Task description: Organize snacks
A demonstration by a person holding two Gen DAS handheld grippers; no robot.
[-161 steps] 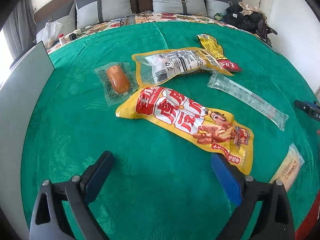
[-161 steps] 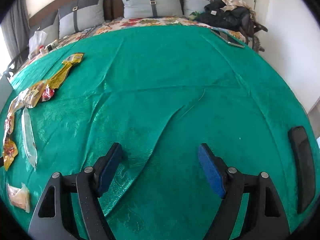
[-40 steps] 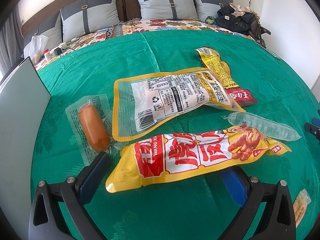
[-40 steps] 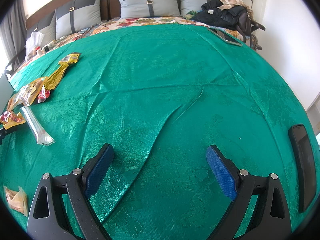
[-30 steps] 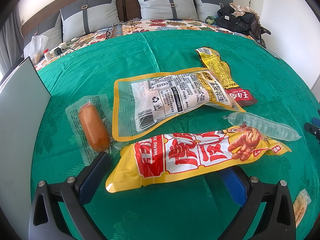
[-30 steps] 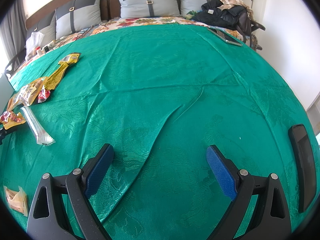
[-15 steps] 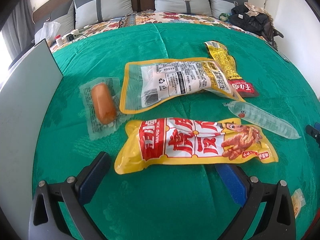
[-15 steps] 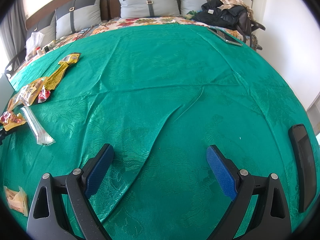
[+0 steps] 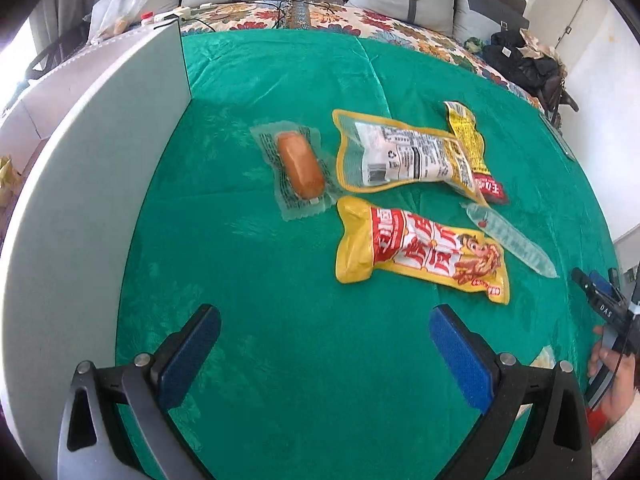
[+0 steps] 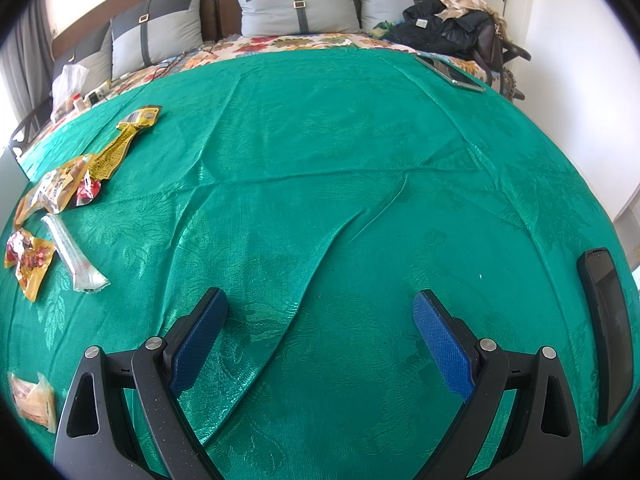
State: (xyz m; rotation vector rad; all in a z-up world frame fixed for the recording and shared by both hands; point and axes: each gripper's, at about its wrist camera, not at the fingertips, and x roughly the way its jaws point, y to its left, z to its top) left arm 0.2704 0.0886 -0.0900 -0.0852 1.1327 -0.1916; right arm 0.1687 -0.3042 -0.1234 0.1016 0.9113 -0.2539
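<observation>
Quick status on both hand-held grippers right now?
Left hand-held gripper: open, holding nothing.
Right hand-held gripper: open, holding nothing.

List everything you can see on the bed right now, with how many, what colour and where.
green bedspread: 1, green, covering the bed under all the snacks
sausage pack: 1, orange sausage in clear wrap, left of the other snacks
yellow-rimmed pouch: 1, label side up, right of the sausage
yellow and red snack bag: 1, nearest the left hand-held gripper
narrow yellow pack: 1, yellow with red end, partly under the pouch
clear tube pack: 1, transparent, right of the snack bag
small pale packet: 1, near edge
grey panel: 1, upright, far left
pillows: 3, grey, at the headboard
phone: 1, black, right edge
left hand-held gripper: open, empty
right hand-held gripper: open, empty
</observation>
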